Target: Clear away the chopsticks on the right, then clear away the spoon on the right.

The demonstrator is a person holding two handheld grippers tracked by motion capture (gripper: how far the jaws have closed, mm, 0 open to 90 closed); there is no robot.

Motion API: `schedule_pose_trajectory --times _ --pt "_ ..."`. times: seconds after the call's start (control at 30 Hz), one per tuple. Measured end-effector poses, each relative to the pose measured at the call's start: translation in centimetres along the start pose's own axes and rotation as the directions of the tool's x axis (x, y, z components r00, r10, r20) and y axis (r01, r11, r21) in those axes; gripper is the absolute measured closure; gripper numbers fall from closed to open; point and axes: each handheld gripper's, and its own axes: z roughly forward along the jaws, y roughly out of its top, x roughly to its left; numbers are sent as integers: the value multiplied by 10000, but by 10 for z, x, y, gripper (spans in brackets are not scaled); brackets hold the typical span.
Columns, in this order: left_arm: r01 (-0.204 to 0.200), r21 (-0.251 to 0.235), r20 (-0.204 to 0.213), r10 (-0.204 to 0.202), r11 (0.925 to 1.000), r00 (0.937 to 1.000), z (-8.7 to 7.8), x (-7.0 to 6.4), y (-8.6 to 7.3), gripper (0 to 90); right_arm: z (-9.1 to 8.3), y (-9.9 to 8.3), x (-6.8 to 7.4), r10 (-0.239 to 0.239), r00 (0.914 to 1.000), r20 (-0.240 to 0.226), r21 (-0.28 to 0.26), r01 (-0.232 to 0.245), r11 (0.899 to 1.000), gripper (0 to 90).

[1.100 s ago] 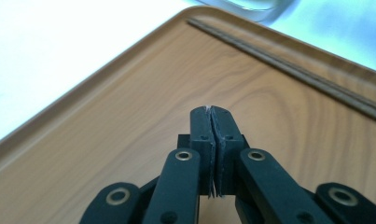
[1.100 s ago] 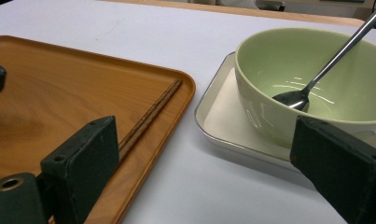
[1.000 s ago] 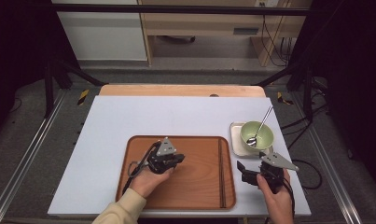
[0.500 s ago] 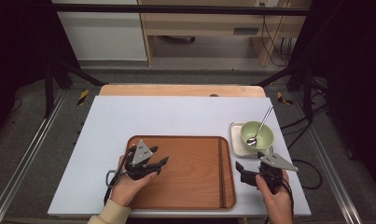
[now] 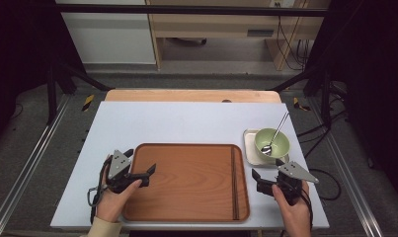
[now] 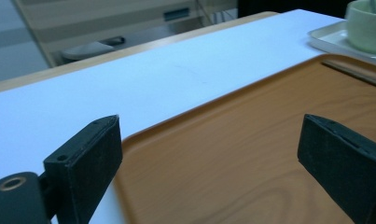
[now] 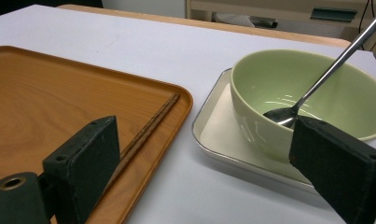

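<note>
Wooden tray (image 5: 186, 180), reddish-brown with visible grain and a low raised rim, lies flat on the white table (image 5: 186, 123) between the two grippers. Left gripper (image 5: 137, 175) hangs over the tray's left edge, jaws apart, seemingly placed to take that rim. Right gripper (image 5: 265, 181), jaws likewise apart and empty, waits just beside the right edge (chopsticks (image 5: 232, 182) lie inside it), near the green bowl (image 5: 271, 141) and spoon (image 5: 275, 134).
</note>
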Motion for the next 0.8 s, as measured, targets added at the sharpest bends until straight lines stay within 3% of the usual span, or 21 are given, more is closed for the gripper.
schedule_pose_trajectory --times 0.1,0.13,0.17,0.23,0.4,0.6,0.67,0.73,0.8 --pt "-133 -168 -699 121 9998 9975 -12 9 -6 79 -1 -1 -1 -632 9931 990 540 580 9969 149" --pt "-133 -168 -699 121 9998 9975 -12 9 -6 81 -1 -1 -1 -632 9931 990 540 580 9969 149" --pt "102 -337 -939 -133 9994 9955 -18 15 -10 82 -3 -1 -2 -401 9947 947 524 353 9980 153" --pt "377 -470 -1052 -425 9982 9935 -23 21 -14 82 -5 -1 -4 -392 9936 1064 390 352 9986 157" --pt "377 -889 -1278 -489 9953 9906 -28 25 -26 89 -7 -1 -8 -108 9945 1042 204 87 9998 153" --pt "168 -1186 -917 -278 9928 9954 -30 24 -25 78 -4 2 -12 338 9946 984 131 -352 9993 150" --pt "161 -1328 -521 -232 9910 9984 -31 26 -23 57 -4 12 -16 94 9951 983 316 -125 9994 128" --pt "2 -1411 -510 -75 9900 9987 -32 25 -25 57 -5 21 -21 -583 9921 1112 748 501 9959 108" --pt "-66 -1370 -470 1 9906 9989 -34 24 -28 55 -5 29 -29 -732 9914 1081 891 637 9940 97"
